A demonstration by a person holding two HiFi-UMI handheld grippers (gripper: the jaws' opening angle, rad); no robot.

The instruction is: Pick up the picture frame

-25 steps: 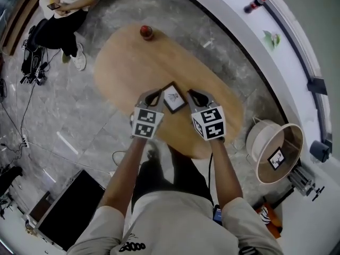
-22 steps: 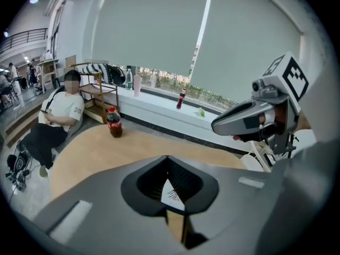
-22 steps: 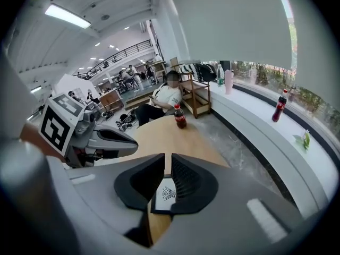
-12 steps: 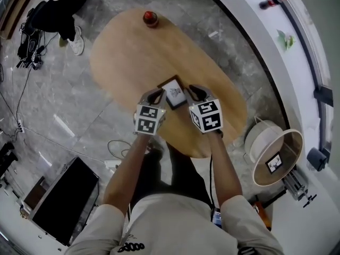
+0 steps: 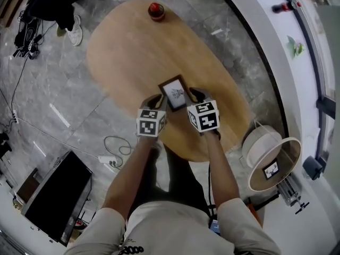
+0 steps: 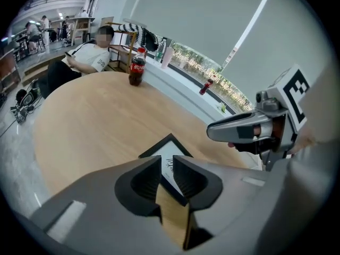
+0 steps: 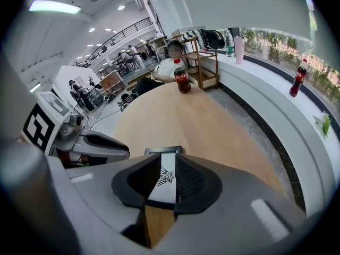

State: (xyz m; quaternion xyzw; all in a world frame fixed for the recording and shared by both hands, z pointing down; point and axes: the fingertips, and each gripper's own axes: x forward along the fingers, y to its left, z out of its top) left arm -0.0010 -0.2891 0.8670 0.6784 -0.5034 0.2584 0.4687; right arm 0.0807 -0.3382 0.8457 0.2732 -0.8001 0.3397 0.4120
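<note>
The person is reaching both arms forward and steeply down over the near edge of the table (image 5: pixel 127 52), with the left forearm (image 5: pixel 127 171) and right forearm (image 5: pixel 219 166) running nearly side by side and the marker cubes facing up. The left gripper (image 6: pixel 167 161) and right gripper (image 7: pixel 168 166) are both pointing down at the tabletop. Their jaws have just been opening and are now standing apart, pinching nothing. The picture frame (image 5: pixel 175 93) is lying flat on the wood, turned at an angle to the table's edge. It is showing a thin dark border around a white sheet with a small dark drawing. Its near left edge is showing through the left gripper's gap and its near right side through the right gripper's gap, so the frame is sitting between the two grippers, just beyond their tips. Farther off, a cola bottle (image 6: pixel 136 68) is standing near the table's far end, and a person (image 6: pixel 87 57) is sitting beyond it.
</note>
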